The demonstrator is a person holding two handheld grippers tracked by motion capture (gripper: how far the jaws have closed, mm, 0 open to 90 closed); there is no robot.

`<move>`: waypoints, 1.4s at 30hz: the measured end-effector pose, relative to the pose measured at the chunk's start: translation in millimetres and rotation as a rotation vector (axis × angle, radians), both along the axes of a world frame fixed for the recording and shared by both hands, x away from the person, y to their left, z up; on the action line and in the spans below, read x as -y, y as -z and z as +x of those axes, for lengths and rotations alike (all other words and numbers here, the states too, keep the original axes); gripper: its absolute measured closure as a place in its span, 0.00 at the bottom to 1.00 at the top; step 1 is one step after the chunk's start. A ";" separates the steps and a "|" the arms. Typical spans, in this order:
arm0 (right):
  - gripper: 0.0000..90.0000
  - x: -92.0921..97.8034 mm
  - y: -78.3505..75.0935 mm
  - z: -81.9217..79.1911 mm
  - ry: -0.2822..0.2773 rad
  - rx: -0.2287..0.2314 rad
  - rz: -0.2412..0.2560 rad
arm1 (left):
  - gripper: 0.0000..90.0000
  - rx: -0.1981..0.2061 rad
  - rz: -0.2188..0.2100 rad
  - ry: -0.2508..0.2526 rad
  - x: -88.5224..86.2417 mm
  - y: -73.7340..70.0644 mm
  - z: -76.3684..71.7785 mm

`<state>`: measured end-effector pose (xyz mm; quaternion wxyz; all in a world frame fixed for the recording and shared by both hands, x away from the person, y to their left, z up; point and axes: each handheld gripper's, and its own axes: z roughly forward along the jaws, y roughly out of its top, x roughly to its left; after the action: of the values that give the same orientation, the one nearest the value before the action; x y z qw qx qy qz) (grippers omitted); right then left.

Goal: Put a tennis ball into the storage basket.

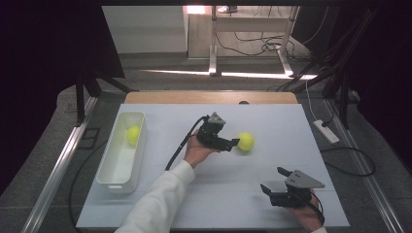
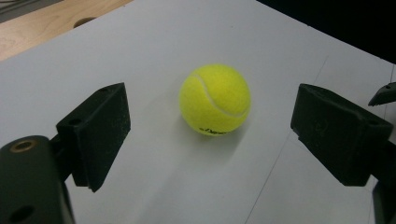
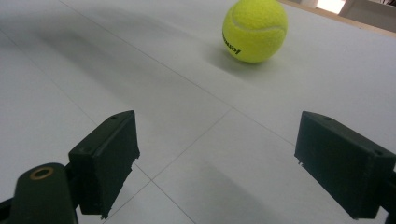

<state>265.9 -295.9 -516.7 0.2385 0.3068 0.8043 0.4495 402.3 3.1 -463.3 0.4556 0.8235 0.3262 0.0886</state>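
A yellow tennis ball [image 1: 245,141] lies on the white table [image 1: 272,116], right of centre. My left gripper [image 1: 232,141], held by a hand in a white sleeve, points right at it and stands open. In the left gripper view the ball [image 2: 215,99] sits just ahead of the left gripper [image 2: 210,116], between the lines of its spread jaws and touching neither. My right gripper [image 1: 275,179] hovers near the front right of the table, open and holding nothing. In the right gripper view the right gripper [image 3: 217,123] faces the ball [image 3: 254,30], which lies well beyond its jaws.
A long white bin [image 1: 105,160] stands along the table's left side with a second yellow tennis ball [image 1: 133,135] in its far end. A bare wooden strip [image 1: 209,97] edges the far side of the table. Cables and stand legs lie on the floor beyond.
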 end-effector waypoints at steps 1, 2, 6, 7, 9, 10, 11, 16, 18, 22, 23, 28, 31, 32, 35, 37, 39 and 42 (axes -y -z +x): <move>0.15 0.1 0.0 0.2 -0.001 0.001 -0.001 | 0.14 -0.003 0.001 0.000 1.2 0.1 0.2; 0.14 0.3 -0.2 0.2 -0.001 -0.001 -0.003 | 0.14 -0.002 0.004 0.002 2.0 0.4 0.7; 0.14 0.0 -0.2 0.4 -0.001 0.001 0.000 | 0.14 -0.009 0.005 0.003 5.3 1.3 2.6; 0.14 0.0 -0.2 0.5 0.000 0.001 -0.001 | 0.14 -0.008 0.006 0.004 5.8 1.5 3.1; 0.14 -0.1 -0.1 0.6 0.000 0.001 -0.001 | 0.14 -0.008 0.006 0.005 7.1 1.9 3.8; 0.14 0.0 -0.2 0.7 0.000 0.001 0.000 | 0.14 -0.011 0.007 0.005 7.9 1.9 3.8; 0.15 0.0 -0.2 0.7 0.000 0.002 0.000 | 0.14 -0.011 0.009 0.005 8.4 2.1 4.1; 0.14 -0.2 0.0 1.0 0.000 0.003 -0.003 | 0.14 -0.015 0.003 0.002 11.7 3.0 6.4; 0.14 -0.1 -0.1 0.8 -0.001 0.003 -0.001 | 0.14 -0.015 0.012 0.009 13.3 2.7 7.3; 0.15 0.7 -0.2 0.5 0.000 0.003 0.002 | 0.14 -0.017 0.016 0.010 14.9 2.8 9.1; 0.15 0.7 -0.2 0.5 0.000 0.003 0.002 | 0.14 -0.018 0.012 0.006 15.8 3.0 9.3; 0.15 -0.1 -0.2 0.8 -0.001 0.002 0.001 | 0.14 -0.023 0.012 0.008 17.9 4.0 10.1; 0.15 0.0 -0.2 1.1 -0.002 0.004 0.001 | 0.14 -0.025 0.015 0.008 18.4 4.4 11.2; 0.15 -0.1 -0.2 1.0 -0.001 0.003 0.001 | 0.14 -0.025 0.013 0.007 19.4 4.8 11.4; 0.15 -0.2 -0.3 1.2 -0.002 0.003 0.001 | 0.14 -0.026 0.019 0.011 20.8 5.3 12.2; 0.15 -0.4 -0.4 1.1 0.000 0.002 0.001 | 0.14 -0.029 0.016 0.010 22.0 5.8 12.4; 0.15 -0.4 -0.4 1.2 0.000 0.002 0.001 | 0.14 -0.029 0.016 0.012 22.7 6.4 12.6; 0.15 -0.3 -0.3 1.3 0.000 0.003 -0.001 | 0.14 -0.034 0.022 0.018 25.1 9.0 13.3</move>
<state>267.2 -295.6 -516.4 0.2400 0.3061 0.8040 0.4496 415.6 -22.0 -472.3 0.4416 0.8328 0.3255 0.0743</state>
